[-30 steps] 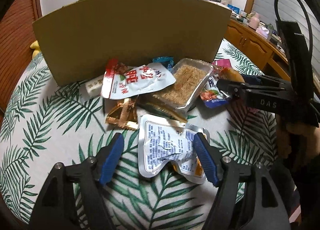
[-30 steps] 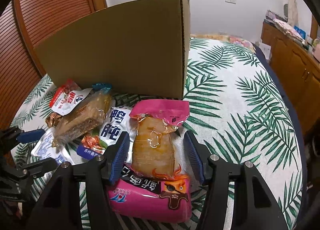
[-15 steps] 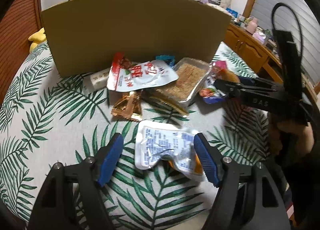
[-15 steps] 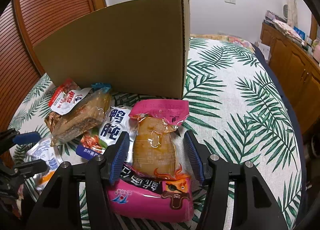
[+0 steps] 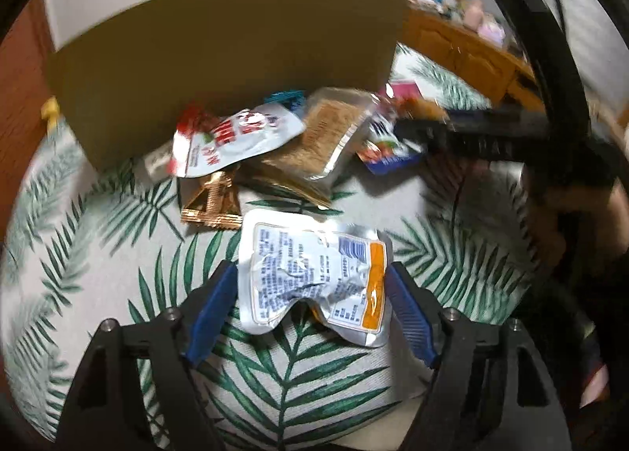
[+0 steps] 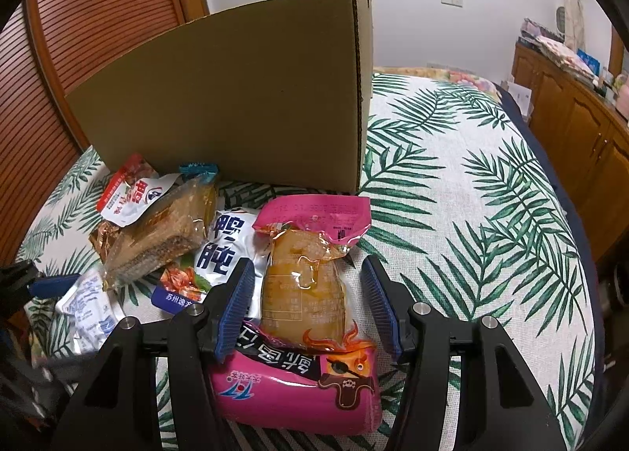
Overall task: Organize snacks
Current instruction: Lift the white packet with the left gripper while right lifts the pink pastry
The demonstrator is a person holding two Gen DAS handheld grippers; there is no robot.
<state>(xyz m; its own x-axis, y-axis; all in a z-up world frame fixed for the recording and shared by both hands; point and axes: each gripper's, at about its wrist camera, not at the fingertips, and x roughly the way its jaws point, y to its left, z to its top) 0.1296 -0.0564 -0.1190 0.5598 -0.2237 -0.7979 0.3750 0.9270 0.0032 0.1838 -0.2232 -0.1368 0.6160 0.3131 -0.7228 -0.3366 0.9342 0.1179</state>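
A crumpled silver pouch (image 5: 314,274) with an orange edge lies on the leaf-print cloth (image 5: 118,239) between the blue pads of my left gripper (image 5: 311,272). Its jaws are opening and the pads do not press the pouch. My right gripper (image 6: 307,262) stands open astride a pink packet (image 6: 302,286) of yellow-brown meat, with a gap on both sides. Behind both stands a tall cardboard box (image 6: 236,97). Before the box lie a white-red pouch (image 5: 236,140), a clear-wrapped brown cake (image 5: 326,136), a gold wrapper (image 5: 212,203) and a white-blue pouch (image 6: 224,246).
A slatted wooden door (image 6: 78,19) rises at the left and wooden cabinets (image 6: 570,117) run along the right. The cloth (image 6: 471,195) right of the box is bare. In the left wrist view the right gripper (image 5: 452,136) reaches in, held by a person's hand (image 5: 570,223).
The left gripper has shifted and rolled a little, and its jaws stand wider. The silver pouch now lies deeper between its fingers. The right gripper and the pink packet have not moved.
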